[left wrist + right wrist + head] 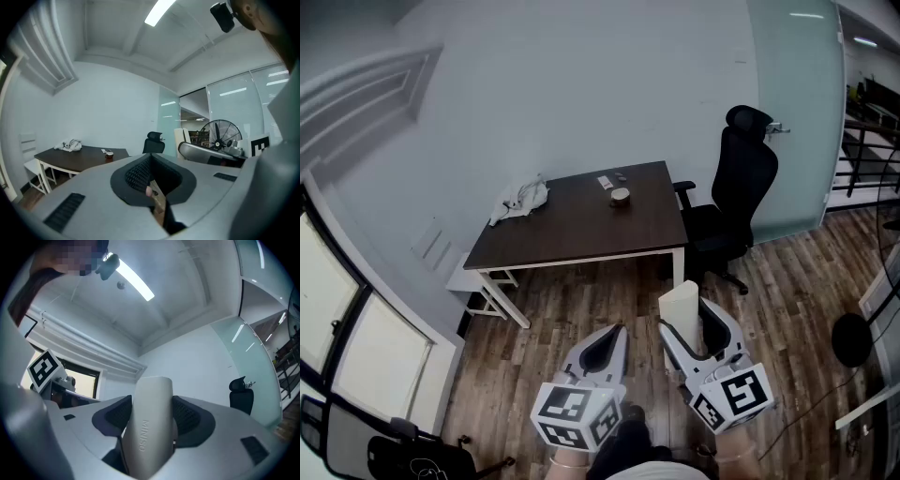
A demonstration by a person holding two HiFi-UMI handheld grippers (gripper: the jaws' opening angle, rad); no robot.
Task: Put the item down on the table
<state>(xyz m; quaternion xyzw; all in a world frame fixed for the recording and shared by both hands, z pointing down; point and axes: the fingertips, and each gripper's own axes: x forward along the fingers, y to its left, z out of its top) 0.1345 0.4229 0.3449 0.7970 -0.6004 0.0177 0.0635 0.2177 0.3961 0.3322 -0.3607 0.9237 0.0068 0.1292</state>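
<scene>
Holds a white item (682, 302) in the right gripper (695, 330), with the jaws spread wide and pressed against both its sides. Appears in the right gripper view as a smooth, rounded body wedged between the dark ribbed pads (189, 418) (lettering down its side reads MINISO). Sticks out past the jaw tips and points slightly upward. Hangs in the air above the wooden floor (581, 309), well apart from the table (581, 225) and not yet set down.

Carries the left gripper (615, 334) just beside the right one, with its jaws closed together to a point and nothing between them. Faces roughly level toward the table in the left gripper view.

Finds a crumpled pale cloth (521, 200) near the left end of the dark brown, white-legged table. Finds also a small round thing (620, 196) toward the right end, with two smaller bits just behind it (too small to tell what). Places a black office chair (741, 187) at the table's right end, in front of a frosted glass panel (797, 112). Catches a standing fan (220, 136) at the right of the left gripper view.
</scene>
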